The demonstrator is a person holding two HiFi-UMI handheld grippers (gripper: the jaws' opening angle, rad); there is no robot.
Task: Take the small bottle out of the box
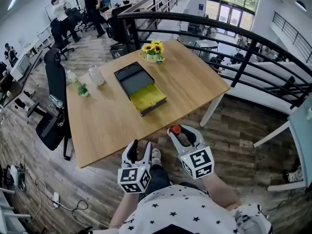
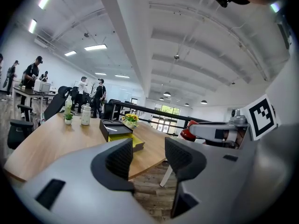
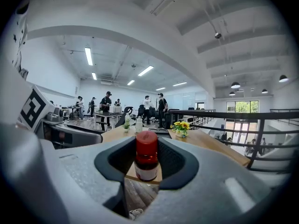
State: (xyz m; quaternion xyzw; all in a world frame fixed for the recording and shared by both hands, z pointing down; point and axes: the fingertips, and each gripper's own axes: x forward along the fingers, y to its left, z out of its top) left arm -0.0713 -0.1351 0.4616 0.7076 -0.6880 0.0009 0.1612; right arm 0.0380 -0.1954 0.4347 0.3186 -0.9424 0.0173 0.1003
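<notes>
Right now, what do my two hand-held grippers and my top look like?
Both the left hand-held gripper and the right hand-held gripper are pale grey, with dark ribbed pads inside two curved jaws. Each carries a white cube printed with black square markers. The shirt is white with black stars.

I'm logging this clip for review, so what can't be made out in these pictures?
- Small bottle label: right gripper view, print too small to read.
- Bottle body: head view, right gripper hides all but the red cap.
- Box contents: left gripper view, its wall hides them; head view, too small.
</notes>
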